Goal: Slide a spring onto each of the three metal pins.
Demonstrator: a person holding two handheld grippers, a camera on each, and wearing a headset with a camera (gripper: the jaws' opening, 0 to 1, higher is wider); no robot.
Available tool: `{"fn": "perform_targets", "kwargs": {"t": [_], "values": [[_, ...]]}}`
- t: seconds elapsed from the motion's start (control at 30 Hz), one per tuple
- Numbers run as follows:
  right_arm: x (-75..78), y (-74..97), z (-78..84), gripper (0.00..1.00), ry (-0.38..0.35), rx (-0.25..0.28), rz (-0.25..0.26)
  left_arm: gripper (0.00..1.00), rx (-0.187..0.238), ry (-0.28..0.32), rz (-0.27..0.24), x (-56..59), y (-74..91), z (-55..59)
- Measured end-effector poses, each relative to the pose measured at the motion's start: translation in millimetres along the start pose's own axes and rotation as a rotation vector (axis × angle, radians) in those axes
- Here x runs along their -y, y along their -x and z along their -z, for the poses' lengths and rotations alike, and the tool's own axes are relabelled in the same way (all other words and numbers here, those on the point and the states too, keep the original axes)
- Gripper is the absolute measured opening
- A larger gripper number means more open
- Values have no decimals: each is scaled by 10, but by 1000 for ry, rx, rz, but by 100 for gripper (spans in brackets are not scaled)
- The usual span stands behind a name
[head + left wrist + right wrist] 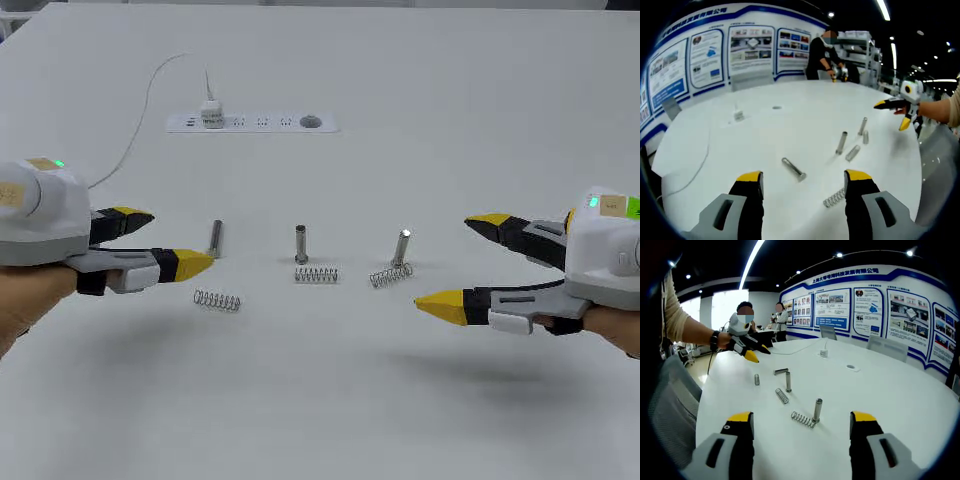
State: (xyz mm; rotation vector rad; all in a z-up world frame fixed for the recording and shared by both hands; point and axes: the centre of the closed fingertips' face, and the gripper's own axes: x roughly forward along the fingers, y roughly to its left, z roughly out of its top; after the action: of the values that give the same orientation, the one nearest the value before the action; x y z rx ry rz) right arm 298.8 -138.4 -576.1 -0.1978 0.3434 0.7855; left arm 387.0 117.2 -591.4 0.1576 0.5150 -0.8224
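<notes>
Left hand-held gripper [180,240] hovers over the table [320,400] with its jaws apart and nothing between them. Facing it, the right hand-held gripper [443,261] is equally spread and empty. Between the two lie all six parts. Just ahead of the left jaws, the first pin [215,238] seems to lie on its side, with the first spring [217,300] near it but apart. Midway between the grippers the middle pin [301,243] stands upright, the middle spring [316,274] lying at its foot. Closest to the right jaws, the third pin [401,247] stands too, the third spring [391,274] against its base. No spring is on a pin yet.

We judge the springs light, thin-wired and springy: a hard pinch would squash them or send them rolling or flicking away. We would take one gently across its coils near one end, leaving the bore open. The pins look stiff, smooth and easily toppled, so we would hold each low on its shaft.
</notes>
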Motion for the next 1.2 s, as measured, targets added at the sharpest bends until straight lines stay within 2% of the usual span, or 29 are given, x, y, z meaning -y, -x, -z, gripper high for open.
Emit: {"fn": "perform_targets", "kwargs": {"t": [0.2,0.3,0.4,0.87,1.2], "values": [[-4,5,17,80,-6,2,5,62,-30,5,-13,-73,-132,-35],[-1,-2,36,80,-8,0,7,60,-36,4,-13,-73,-197,-69],[6,1,41,80,-11,1,9,59,-57,-6,-9,-58,-263,-65],[22,8,79,79,-22,-1,17,46,-123,2,-56,-207,-492,-52],[38,18,105,79,-30,-4,22,41,-167,-13,-70,-182,-667,-26]]}}
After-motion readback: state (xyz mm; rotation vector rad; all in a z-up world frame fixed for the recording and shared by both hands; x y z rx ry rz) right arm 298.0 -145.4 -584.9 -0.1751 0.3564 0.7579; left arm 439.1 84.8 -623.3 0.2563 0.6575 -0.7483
